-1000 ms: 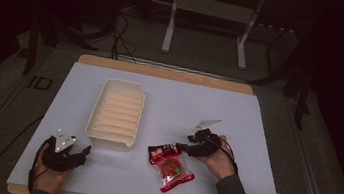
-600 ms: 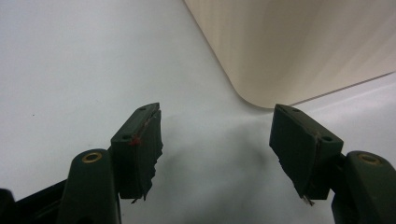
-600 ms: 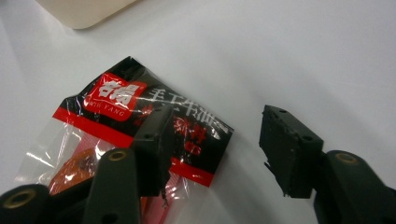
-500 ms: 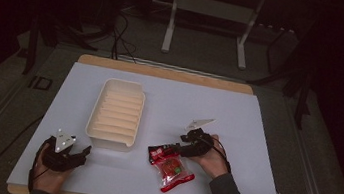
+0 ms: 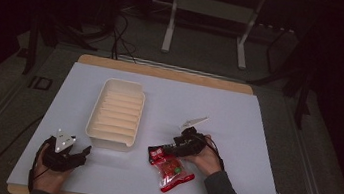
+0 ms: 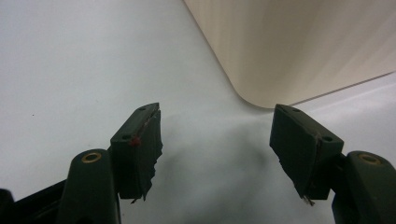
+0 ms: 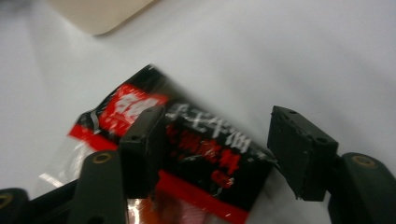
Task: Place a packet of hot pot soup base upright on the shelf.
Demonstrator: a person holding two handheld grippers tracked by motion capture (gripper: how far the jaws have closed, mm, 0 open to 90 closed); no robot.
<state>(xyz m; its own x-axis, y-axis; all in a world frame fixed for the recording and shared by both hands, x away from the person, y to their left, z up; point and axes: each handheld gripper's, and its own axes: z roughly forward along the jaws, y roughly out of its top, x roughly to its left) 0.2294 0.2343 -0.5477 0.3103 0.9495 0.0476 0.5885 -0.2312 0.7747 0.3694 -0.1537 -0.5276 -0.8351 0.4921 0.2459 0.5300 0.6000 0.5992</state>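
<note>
Red and black, the snack packet [image 5: 169, 166] is lying on the tabletop [image 5: 237, 121] just beside the cream tray [image 5: 116, 113]; we are straddling its top edge with the right gripper [image 7: 219, 154], jaws parted, readying to pinch, while the left gripper [image 6: 219, 154] is idling, spread wide and empty.

snack packet [image 7: 187, 154] print blurred, lower part cut off

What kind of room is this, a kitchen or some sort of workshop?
Probably a lab or recording studio, not a kitchen: a dim room, a lit table with a white mat, cables on the floor, and a metal stand behind.
</note>
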